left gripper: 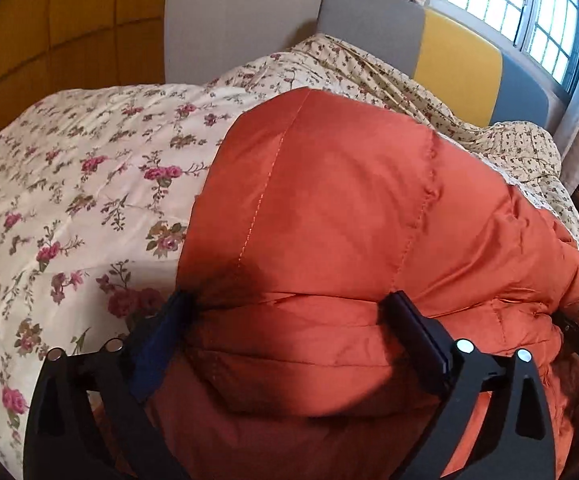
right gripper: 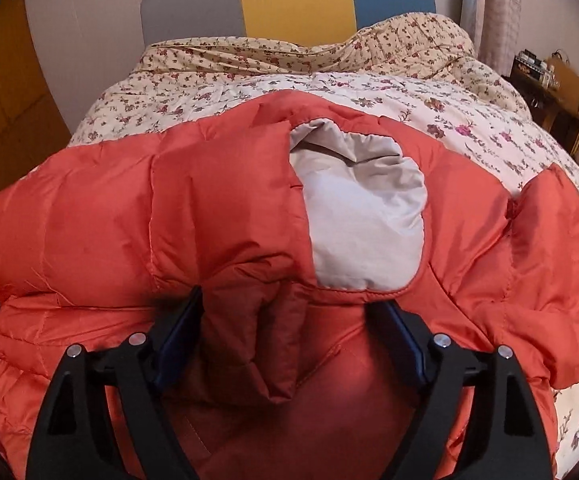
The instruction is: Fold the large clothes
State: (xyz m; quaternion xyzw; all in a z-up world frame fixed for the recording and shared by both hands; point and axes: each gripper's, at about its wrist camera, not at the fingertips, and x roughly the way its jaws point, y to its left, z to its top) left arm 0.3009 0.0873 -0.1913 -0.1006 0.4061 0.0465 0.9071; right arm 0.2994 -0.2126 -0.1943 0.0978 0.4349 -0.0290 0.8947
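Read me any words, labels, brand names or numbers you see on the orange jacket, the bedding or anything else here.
None can be read.
Orange puffer jacket: no visible label or logo.
Floral quilt: pattern only.
Items on the side shelf: too small and blurred to read.

An orange quilted jacket lies bunched on a bed covered by a cream floral quilt. The left gripper points down at the jacket's near folds, its two black fingers spread wide with puffy fabric bulging between them; the pads do not visibly clamp it. At the head of the bed a rumpled small-flowered coverlet rests against a headboard of grey, yellow and blue panels. A barred window is beyond the bed's far right corner.
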